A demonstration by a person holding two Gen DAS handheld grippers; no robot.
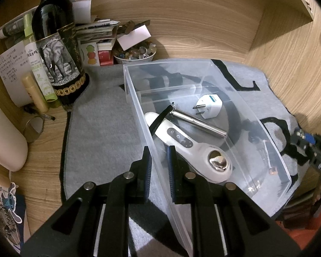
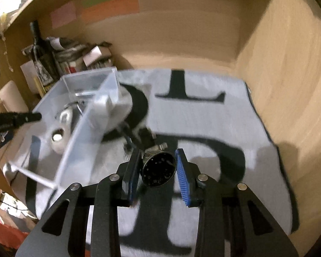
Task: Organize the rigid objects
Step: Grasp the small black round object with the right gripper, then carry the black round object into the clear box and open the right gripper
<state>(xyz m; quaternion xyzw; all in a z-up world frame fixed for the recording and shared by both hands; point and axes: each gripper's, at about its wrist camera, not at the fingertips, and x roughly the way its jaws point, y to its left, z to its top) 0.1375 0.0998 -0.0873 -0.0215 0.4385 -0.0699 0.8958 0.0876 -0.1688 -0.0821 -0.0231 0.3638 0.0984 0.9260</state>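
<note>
A clear plastic box (image 1: pixel 134 98) stands on a grey mat (image 2: pixel 203 117) printed with black letters. Inside lie a white plug adapter (image 1: pixel 209 107), a metal cylinder (image 1: pixel 199 124) and a white handheld device (image 1: pixel 192 150). My left gripper (image 1: pixel 159 150) is shut on the box's near left wall, one pad on each side. Right of the box, my right gripper (image 2: pixel 158 152) is shut on a dark round-faced cylinder (image 2: pixel 158 171), held a little above the mat. The right wrist view is motion-blurred. The left gripper's finger (image 2: pixel 21 117) shows at the box (image 2: pixel 79 132).
A wine bottle (image 1: pixel 53 42), a green spray bottle (image 1: pixel 38 64), stacked papers (image 1: pixel 96 30) and a bowl of small stones (image 1: pixel 134 53) crowd the back left corner. Wooden walls (image 2: pixel 289 85) close in the back and right. A tape roll (image 1: pixel 34 128) lies left of the mat.
</note>
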